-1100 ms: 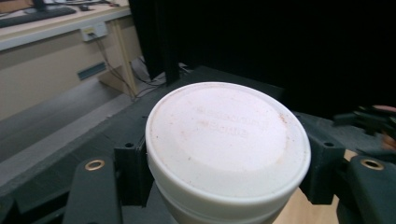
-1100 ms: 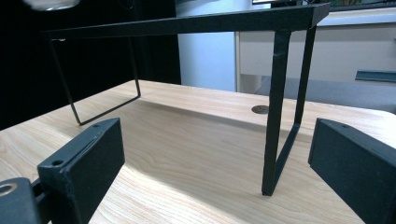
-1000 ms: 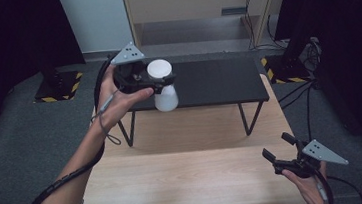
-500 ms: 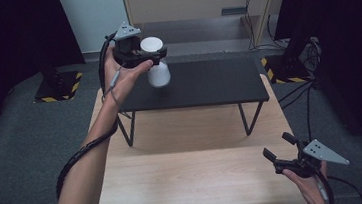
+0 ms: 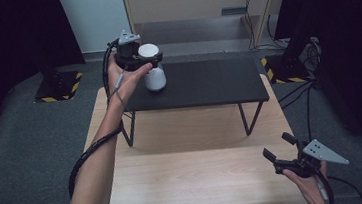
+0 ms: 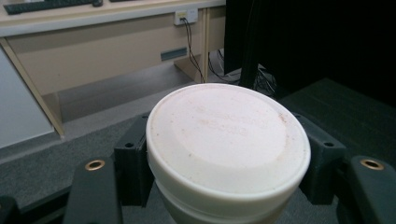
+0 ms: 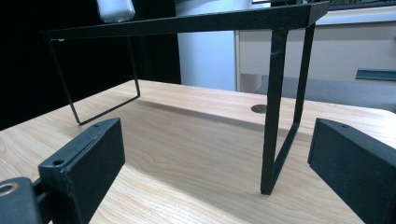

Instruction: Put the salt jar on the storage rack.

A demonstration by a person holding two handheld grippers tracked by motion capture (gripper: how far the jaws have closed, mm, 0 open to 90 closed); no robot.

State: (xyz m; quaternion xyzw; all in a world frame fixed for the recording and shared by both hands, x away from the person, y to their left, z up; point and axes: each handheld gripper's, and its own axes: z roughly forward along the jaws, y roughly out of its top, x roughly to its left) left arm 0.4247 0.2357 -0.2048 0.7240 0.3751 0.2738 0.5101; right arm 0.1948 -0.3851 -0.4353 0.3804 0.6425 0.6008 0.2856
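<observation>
My left gripper point(image 5: 151, 59) is clamped on the neck of a white bottle point(image 5: 155, 78), jaws snug just under its wide cap point(image 6: 227, 133). The bottle sits at the black shelf's point(image 5: 202, 85) left rear corner; I can't tell if its base touches. Risk: the cap is wider than my grip, so a tilt could tip the bottle off that edge. My right gripper point(image 5: 285, 153) hovers over the wooden table point(image 5: 186, 182), jaws wide, empty.
</observation>
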